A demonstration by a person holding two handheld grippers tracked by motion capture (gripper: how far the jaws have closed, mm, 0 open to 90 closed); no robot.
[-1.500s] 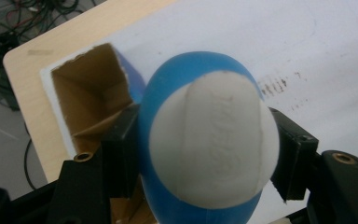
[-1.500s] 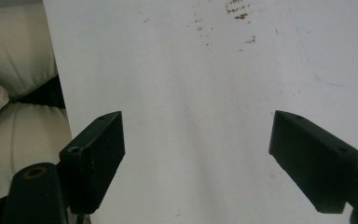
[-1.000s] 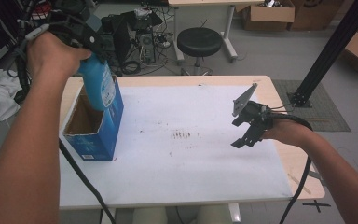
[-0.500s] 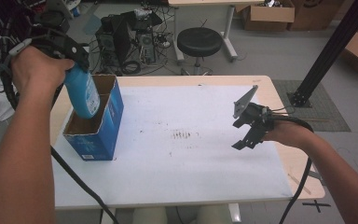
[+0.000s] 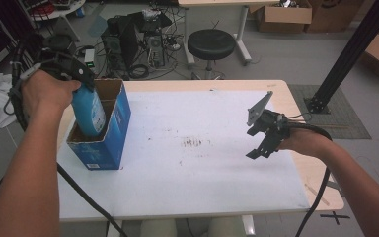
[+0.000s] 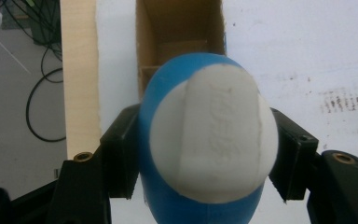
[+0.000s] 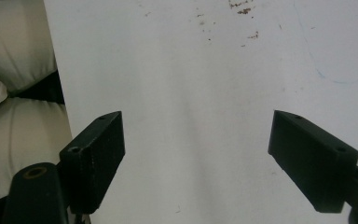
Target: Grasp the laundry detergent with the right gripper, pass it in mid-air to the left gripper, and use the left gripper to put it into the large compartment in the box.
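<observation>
From the high view, the left gripper [image 5: 81,79] lowers the blue bottle [image 5: 89,113] into the blue box [image 5: 109,133] on the surface [image 5: 202,173]. Left gripper view: jaws clamp the bottle for control. Right gripper view: 2 jaws spread, empty, waiting.

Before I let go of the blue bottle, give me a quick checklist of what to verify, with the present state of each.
1. Grip: left tool is clamped on the blue bottle, a jaw on each side of it. Ok.
2. Bottle over the blue box: its lower end is inside the near compartment. Ok.
3. Bottle resting on the box floor: its base is hidden by the box wall. Cannot tell.
4. Bottle upright: it leans slightly in the high view. Not ok.
5. Right tool out of the way: open, holding nothing, over the white table well apart from the box. Ok.
</observation>
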